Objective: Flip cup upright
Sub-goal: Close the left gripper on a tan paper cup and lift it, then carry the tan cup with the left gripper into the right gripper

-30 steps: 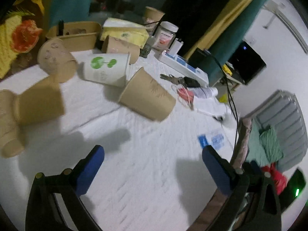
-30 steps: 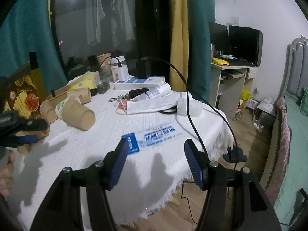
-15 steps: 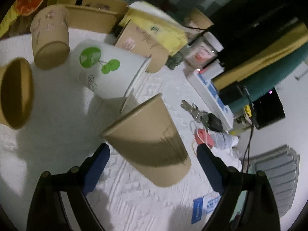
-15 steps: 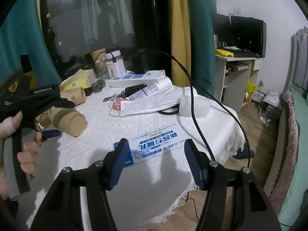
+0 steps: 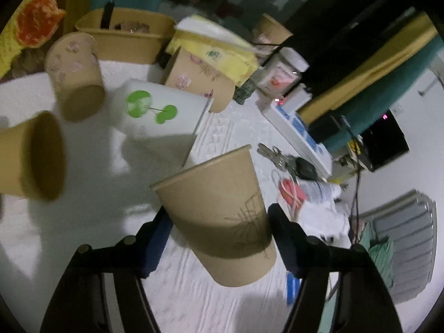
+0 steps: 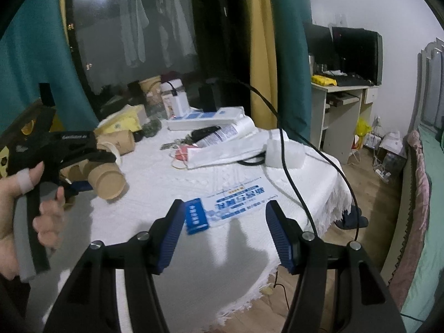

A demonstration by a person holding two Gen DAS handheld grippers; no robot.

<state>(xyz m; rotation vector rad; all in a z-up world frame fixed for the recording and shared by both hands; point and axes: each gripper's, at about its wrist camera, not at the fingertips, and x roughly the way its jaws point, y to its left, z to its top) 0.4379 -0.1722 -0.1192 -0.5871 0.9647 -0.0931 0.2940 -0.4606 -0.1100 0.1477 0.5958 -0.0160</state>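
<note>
Now the left gripper (image 5: pixel 216 222) has just been closing and clamps the cup (image 5: pixel 219 213) low on its wall, near the base. Risk: thin paper wall may crush or slip when rolled. Cup lies on its side on the table (image 5: pixel 194 299), long axis level, mouth toward the white cup (image 5: pixel 163 116) beyond. Right gripper (image 6: pixel 224 236) hangs empty, jaws narrowly parted.

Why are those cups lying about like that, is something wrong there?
Several paper cups lie tipped on their sides on the white tablecloth: a white one with green leaves, flowered ones behind, and a plain brown cup that the left gripper has closed on. Nothing looks spilled.
</note>
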